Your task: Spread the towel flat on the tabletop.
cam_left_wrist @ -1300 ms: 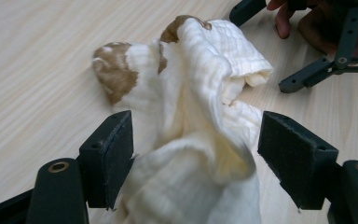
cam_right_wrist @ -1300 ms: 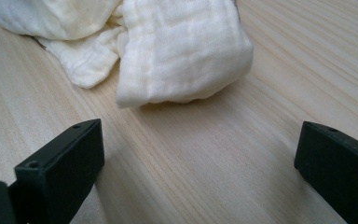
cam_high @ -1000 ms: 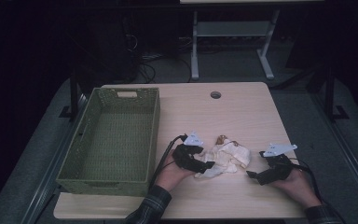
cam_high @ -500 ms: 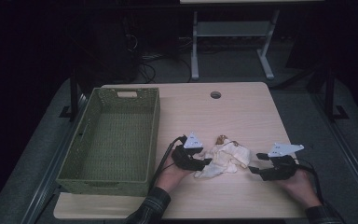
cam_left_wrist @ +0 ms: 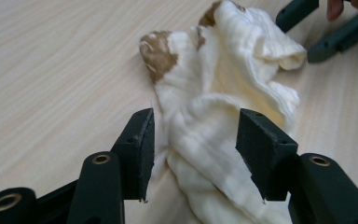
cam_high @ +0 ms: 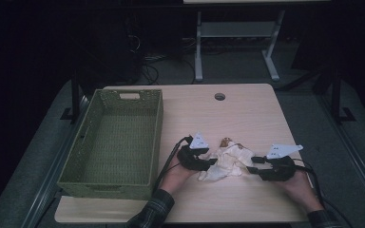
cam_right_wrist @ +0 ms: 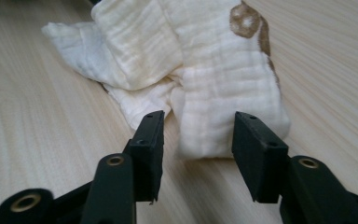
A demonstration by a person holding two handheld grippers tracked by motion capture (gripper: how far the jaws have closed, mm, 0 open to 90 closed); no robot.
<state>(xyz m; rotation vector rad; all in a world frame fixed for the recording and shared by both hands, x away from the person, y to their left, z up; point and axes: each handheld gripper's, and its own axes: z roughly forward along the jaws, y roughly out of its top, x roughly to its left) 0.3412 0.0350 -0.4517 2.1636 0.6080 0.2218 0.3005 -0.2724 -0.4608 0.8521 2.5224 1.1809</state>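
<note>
High view: I work at the worktop (cam_high: 247, 118), where a green woven basket (cam_high: 123, 137) stands on the left and bare wood stretches behind. A crumpled cream cloth (cam_high: 225, 161) lies near the front edge, between both tools, likely for a two-sided pickup. My left hand-held gripper (cam_left_wrist: 193, 140) has just been closing, jaws half-open astride a fold. My right hand-held gripper (cam_right_wrist: 196, 140) likewise, astride the cloth's end, not yet pinching.

Plaid sleeve (cam_high: 153, 211), black gripper (cam_high: 214, 161), brass screws
</note>
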